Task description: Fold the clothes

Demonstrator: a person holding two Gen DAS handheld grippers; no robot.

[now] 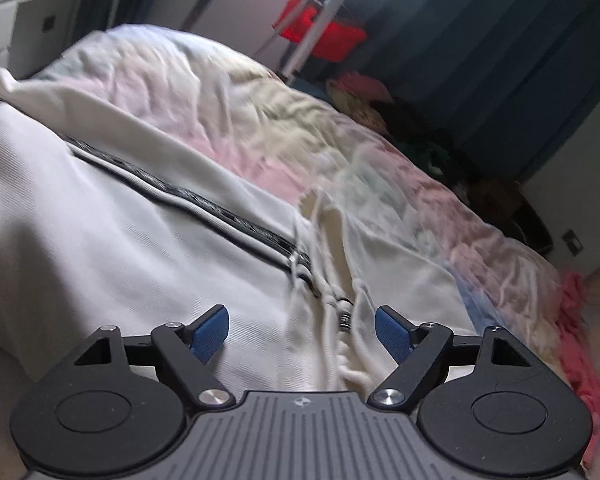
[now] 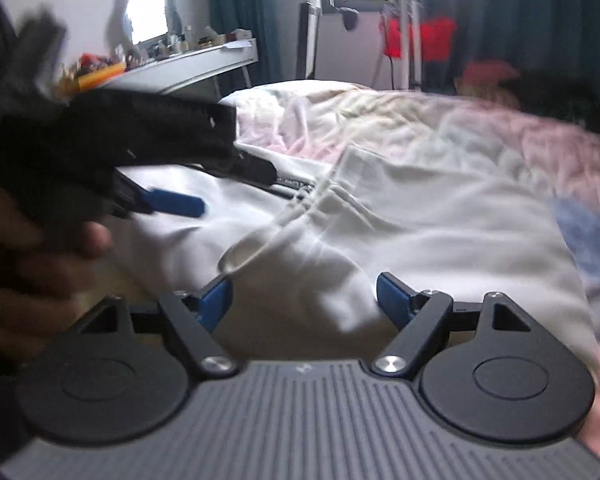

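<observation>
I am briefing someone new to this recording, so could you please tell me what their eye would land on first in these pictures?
A white garment with a dark zipper lies spread over the pastel, crumpled bedspread, filling the foreground. Both claws hang open above it: the left claw over the drawstring end, the right claw over a fold. A bright red item hangs on a rack by the dark curtains behind the bed.

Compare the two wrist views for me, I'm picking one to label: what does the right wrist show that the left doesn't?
Right wrist only: the left gripper in a hand at the left, and a cluttered desk behind. Left wrist only: the garment's black stripe at full length, and a white drawer unit. Both: the white garment on the bed, a red item behind, and open, empty jaws in front.
</observation>
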